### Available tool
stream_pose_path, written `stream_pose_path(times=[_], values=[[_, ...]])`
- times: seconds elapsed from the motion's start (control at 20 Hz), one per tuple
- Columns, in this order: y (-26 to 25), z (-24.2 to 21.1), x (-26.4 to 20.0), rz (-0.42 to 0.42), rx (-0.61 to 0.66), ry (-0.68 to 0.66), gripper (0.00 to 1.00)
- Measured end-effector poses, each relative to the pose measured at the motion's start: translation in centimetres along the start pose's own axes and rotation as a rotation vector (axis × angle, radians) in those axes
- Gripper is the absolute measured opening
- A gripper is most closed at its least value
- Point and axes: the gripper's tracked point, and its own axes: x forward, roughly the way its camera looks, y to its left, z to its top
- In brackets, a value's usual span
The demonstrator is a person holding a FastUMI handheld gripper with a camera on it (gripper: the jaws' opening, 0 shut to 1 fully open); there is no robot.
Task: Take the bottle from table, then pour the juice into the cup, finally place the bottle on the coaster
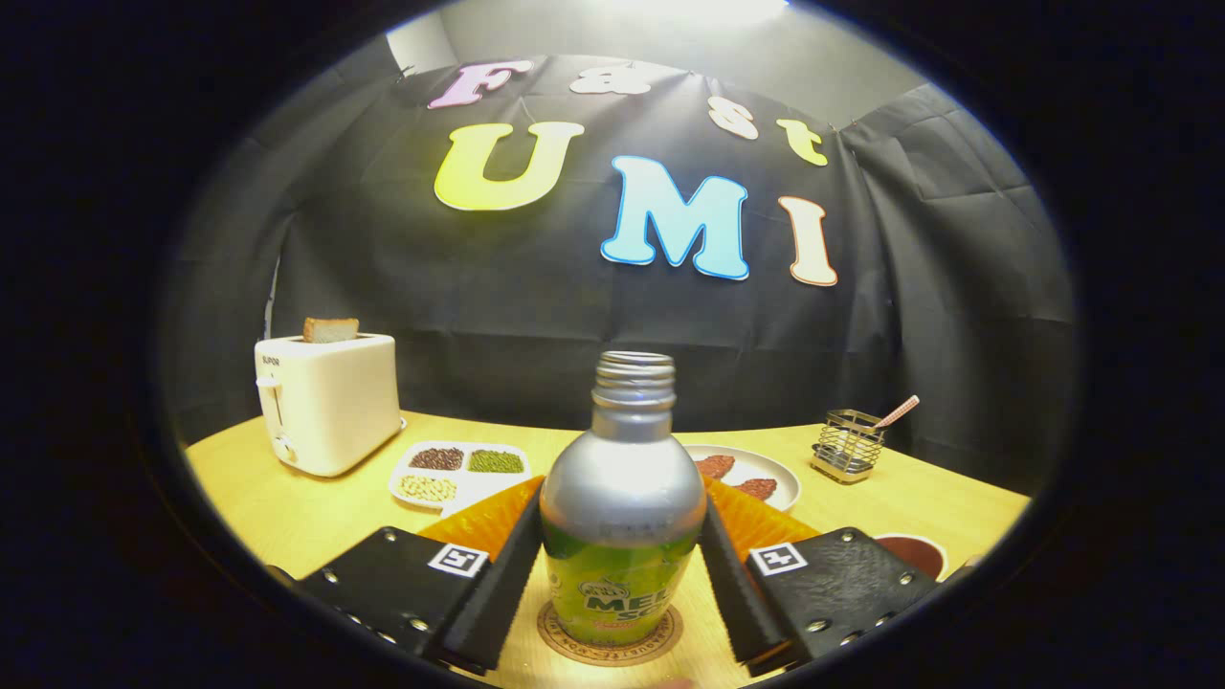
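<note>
tabletop (pixel 287 517): wood, carries all | toaster (pixel 327 402): far left, bread in slot | bottle (pixel 622 517): upright on coaster (pixel 610 636), uncapped, between my fingers | my tongs (pixel 622 574): spread, flanking bottle; contact unclear | plate (pixel 756 474), seed tray (pixel 459 472): beyond bottle | wire holder (pixel 847 445): far right | cup (pixel 909 553): beside right finger

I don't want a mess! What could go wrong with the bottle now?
1. The bottle has no cap, so a bump from the gripper fingers beside it could tip it and spill any leftover juice.
2. It stands upright on the coaster, but a crooked pull-away might drag it off.
3. The cup sits close by.
</note>
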Motion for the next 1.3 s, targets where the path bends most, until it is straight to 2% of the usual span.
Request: stream_pose_path(times=[0.2, 0.5, 0.7, 0.9, 1.05, 1.15, 1.3], values=[[-0.7, 4.2, -1.9, 0.008, 0.044, -0.076, 0.98], [-1.1, 12.0, -7.5, 0.109, 0.131, -0.125, 0.98], [-2.3, 17.3, -10.9, 0.096, 0.094, -0.151, 0.98], [-1.1, 21.7, -13.7, 0.107, 0.039, -0.101, 0.98], [1.1, 26.2, -15.7, 0.172, 0.059, -0.144, 0.98], [1.3, 27.9, -16.8, 0.197, 0.074, -0.167, 0.98], [0.7, 27.9, -17.7, 0.200, 0.074, -0.168, 0.98]])
